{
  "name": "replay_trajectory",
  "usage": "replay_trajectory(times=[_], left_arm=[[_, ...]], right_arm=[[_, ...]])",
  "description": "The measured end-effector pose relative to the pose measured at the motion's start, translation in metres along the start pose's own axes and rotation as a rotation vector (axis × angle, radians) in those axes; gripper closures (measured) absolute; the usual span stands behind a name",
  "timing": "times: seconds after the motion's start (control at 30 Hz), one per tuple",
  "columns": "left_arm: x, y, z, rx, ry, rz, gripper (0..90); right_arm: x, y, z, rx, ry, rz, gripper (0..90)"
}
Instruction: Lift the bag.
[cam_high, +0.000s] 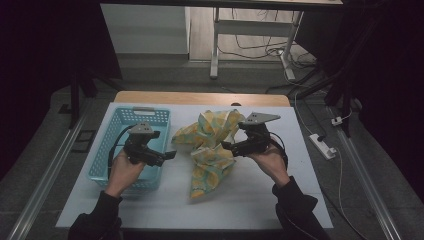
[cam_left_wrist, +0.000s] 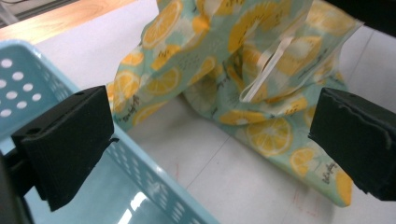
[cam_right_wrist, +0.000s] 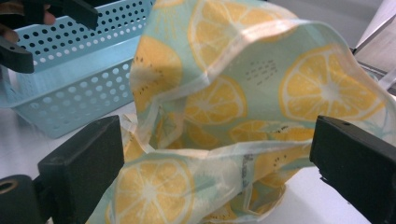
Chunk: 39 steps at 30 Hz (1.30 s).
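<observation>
**Loose cloth, two open grippers: a snag waiting to happen**

High view: the cloth (cam_high: 210, 150) lies crumpled mid-table, just right of the basket (cam_high: 131, 147). The left gripper (cam_high: 170, 155) hangs over the basket's right rim, aimed at the cloth; the right gripper (cam_high: 227, 146) meets its right edge. Both forearms come up from below, wrists angled inward.

Left gripper view: jaws spread wide, nothing between them. The basket wall (cam_left_wrist: 140, 172) sits right under the left jaw; closing here could catch it instead of the cloth (cam_left_wrist: 261, 93).

Right gripper view: jaws wide apart, straddling a raised fold of cloth (cam_right_wrist: 224, 107) without pressing it. Closing here would likely catch one thin layer, and the rest could drag.
</observation>
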<state>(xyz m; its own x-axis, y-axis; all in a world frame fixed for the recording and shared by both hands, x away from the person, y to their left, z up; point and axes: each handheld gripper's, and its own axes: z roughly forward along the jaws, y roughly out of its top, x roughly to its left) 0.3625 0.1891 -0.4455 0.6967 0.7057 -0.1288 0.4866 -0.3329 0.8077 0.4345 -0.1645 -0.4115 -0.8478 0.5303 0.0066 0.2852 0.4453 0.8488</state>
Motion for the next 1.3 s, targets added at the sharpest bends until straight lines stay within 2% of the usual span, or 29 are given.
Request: replay_trajectory(times=[0.1,0.3,0.4,0.63,0.7,0.93,1.07,1.3], left_arm=[[-0.003,-0.004,-0.001,-0.002,0.011,-0.007,0.0],[-0.007,-0.011,-0.005,-0.006,-0.005,-0.020,0.0],[-0.009,-0.015,-0.007,-0.015,-0.024,-0.039,0.0],[-0.018,-0.020,-0.011,0.005,-0.041,-0.042,0.0],[-0.021,-0.021,-0.012,0.008,-0.034,-0.037,0.0],[-0.028,-0.026,-0.019,0.002,-0.047,-0.041,0.0],[-0.031,-0.032,-0.023,0.001,-0.054,-0.054,0.0],[-0.036,-0.043,-0.031,0.000,-0.047,-0.064,0.0]], right_arm=[[0.000,-0.004,-0.002,0.002,-0.005,0.007,2.5],[0.004,-0.013,-0.004,0.040,-0.010,-0.006,2.5],[0.003,-0.016,-0.005,0.040,-0.003,0.004,2.1],[0.009,-0.023,-0.012,0.054,-0.010,-0.014,0.0],[0.011,-0.026,-0.012,0.062,-0.010,-0.022,0.0],[0.020,-0.030,-0.017,0.034,-0.011,-0.032,0.0],[0.025,-0.034,-0.022,0.043,0.005,-0.032,0.0],[0.032,-0.042,-0.027,0.051,0.007,-0.023,0.0]])
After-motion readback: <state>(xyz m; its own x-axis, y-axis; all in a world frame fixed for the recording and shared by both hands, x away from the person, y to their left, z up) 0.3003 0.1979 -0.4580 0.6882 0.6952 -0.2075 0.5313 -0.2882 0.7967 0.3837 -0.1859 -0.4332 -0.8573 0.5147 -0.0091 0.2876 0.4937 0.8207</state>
